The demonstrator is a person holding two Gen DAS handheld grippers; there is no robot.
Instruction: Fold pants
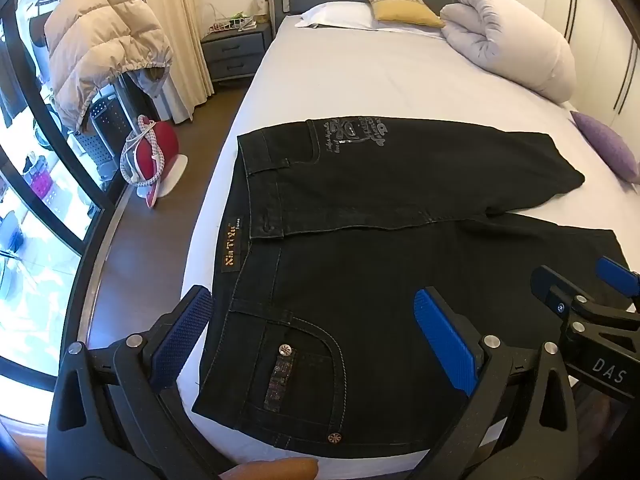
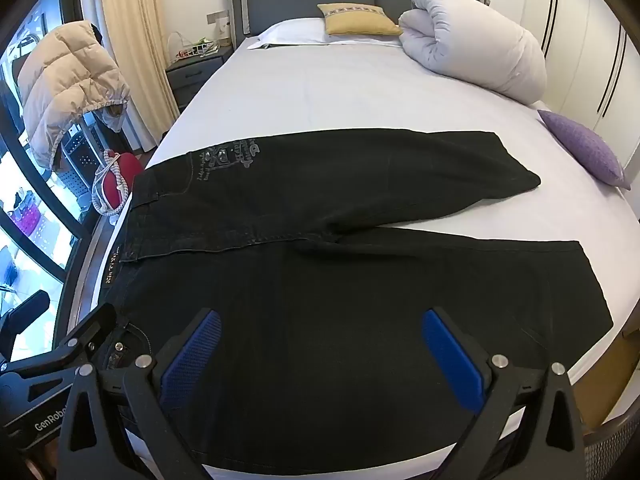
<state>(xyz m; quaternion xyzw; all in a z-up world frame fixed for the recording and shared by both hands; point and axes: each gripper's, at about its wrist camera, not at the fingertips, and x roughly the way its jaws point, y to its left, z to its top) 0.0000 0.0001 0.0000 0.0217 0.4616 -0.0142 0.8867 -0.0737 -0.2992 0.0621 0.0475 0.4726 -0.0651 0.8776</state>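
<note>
- Left wrist view looks down on black pants [image 1: 360, 240] spread flat on the bed [image 1: 360, 80], waistband toward the window side and both legs running off toward the wardrobe side; laid out this way, every edge is within reach from the near side of the bed.
- The two legs part in a V from the crotch, the far leg ending short of a purple cushion [image 1: 608, 152], so the likely first fold is lengthwise, bringing one leg over the other.
- The left hand-held gripper [image 1: 312, 328] hangs over the near hip, above the front pocket and its rivets, fingers spread wide and holding nothing; that spot suits a pinch at the waistband corner, though I judge it is not yet touching cloth.
- The right hand-held gripper [image 2: 320, 344] hovers over the thigh of the near leg, also spread wide and empty, placed so the two tools can lift the near side together and keep it straight.
- A rolled duvet [image 2: 472, 44], a white pillow [image 2: 292, 32] and a yellow cushion [image 2: 360, 20] sit well apart at the headboard end, leaving bare sheet beyond the pants for the fold to land.
- Denim this heavy should hold a crease, but a shallow grip may slip, and the near hem lies close to the mattress edge.
</note>
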